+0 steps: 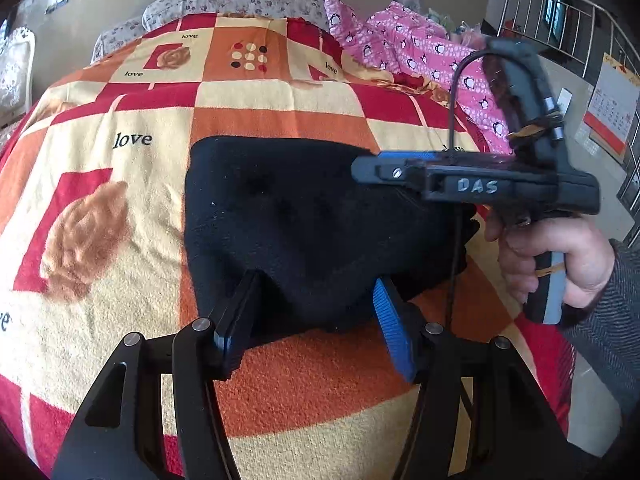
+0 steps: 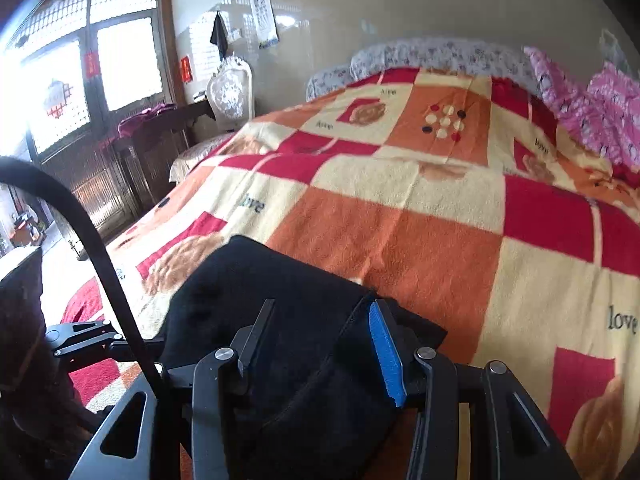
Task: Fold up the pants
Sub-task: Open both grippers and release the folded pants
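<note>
The black pants (image 1: 304, 224) lie folded into a compact bundle on the checked blanket; they also show in the right wrist view (image 2: 280, 320). My left gripper (image 1: 316, 312) is open, its fingers straddling the near edge of the bundle. My right gripper (image 2: 320, 344) is open, with the pants' right edge lying between its fingers. The right gripper also shows in the left wrist view (image 1: 360, 170), held side-on over the bundle's far right corner.
The bed is covered by an orange, red and cream "love" blanket (image 1: 120, 184). Pink penguin-print bedding (image 1: 420, 60) is heaped at the far right. A metal railing (image 1: 568, 20) stands beyond the bed. A wooden cabinet (image 2: 152, 152) and window stand left.
</note>
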Motion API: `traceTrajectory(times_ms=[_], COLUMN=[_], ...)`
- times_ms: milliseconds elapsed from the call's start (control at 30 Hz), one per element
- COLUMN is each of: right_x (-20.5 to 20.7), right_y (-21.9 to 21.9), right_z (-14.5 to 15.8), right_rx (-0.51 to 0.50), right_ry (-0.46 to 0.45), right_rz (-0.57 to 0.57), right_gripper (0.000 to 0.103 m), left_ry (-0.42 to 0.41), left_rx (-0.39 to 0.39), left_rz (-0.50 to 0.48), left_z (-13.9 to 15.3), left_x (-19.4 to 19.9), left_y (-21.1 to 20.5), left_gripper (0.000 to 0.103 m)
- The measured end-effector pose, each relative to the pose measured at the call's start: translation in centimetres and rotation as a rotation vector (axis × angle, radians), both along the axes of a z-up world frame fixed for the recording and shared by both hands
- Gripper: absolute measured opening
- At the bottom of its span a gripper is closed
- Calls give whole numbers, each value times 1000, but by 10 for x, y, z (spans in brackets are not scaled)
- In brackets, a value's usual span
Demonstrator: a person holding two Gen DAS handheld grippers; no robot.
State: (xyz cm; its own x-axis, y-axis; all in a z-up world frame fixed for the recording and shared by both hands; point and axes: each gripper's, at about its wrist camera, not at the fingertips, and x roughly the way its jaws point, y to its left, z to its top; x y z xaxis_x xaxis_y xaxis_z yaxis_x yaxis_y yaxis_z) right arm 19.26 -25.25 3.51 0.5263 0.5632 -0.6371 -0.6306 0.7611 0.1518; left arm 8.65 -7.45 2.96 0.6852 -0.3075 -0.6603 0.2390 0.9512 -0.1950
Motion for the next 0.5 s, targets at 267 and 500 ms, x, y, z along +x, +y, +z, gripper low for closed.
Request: traceTrajectory(times_ms=[267, 500], right_x=[-2, -64], right_y=[-4, -4], right_z=[2, -13], right_rx=[-1, -180], right_ry=[50, -44], right_rz=[-34, -19], right_gripper=[44, 47], left_ry=[-16, 35], left_rx=[-56, -93], left_rz=[12, 82], left_z=[31, 49], left_x=[-4, 54], left_y=[13, 20], left_gripper=[58, 58])
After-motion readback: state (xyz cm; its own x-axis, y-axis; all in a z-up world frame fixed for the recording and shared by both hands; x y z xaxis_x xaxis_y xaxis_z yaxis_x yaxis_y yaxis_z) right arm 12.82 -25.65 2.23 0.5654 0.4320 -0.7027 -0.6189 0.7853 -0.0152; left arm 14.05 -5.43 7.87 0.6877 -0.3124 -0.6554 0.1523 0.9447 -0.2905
